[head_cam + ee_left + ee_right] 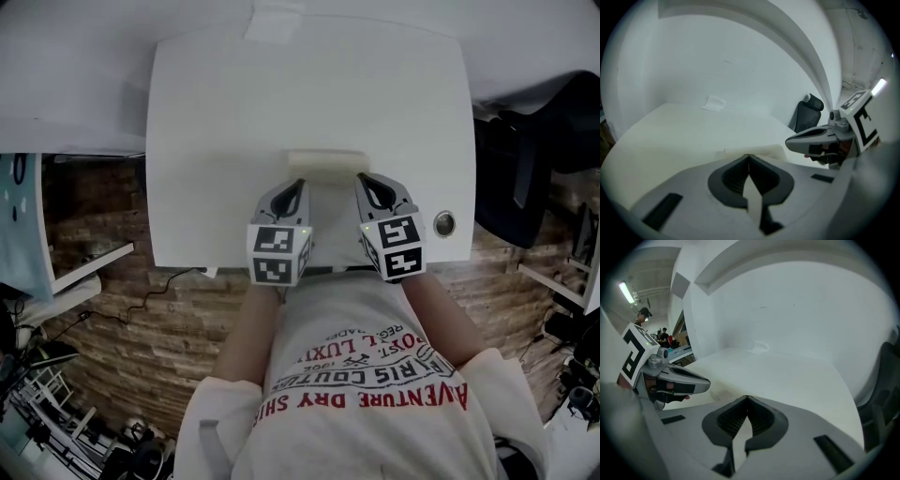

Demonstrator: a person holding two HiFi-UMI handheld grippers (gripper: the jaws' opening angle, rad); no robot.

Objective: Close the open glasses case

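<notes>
Near the middle of the white surface (216, 141), just ahead of you, lies the pale cream glasses case (326, 160), its long side toward you. From above it reads as a low block, and you cannot tell whether its lid is up. Your left tongs (301, 182) point at its left part and your right tongs (360, 176) at its right end, both tips just beside its near edge; contact cannot be made out. Each pair is pressed together at the tips with nothing between. Right of the right tongs a round metal grommet (443, 223) sits in the surface. Off the surface's right edge stands a black chair (525, 159), over a brick-patterned floor (141, 319).
</notes>
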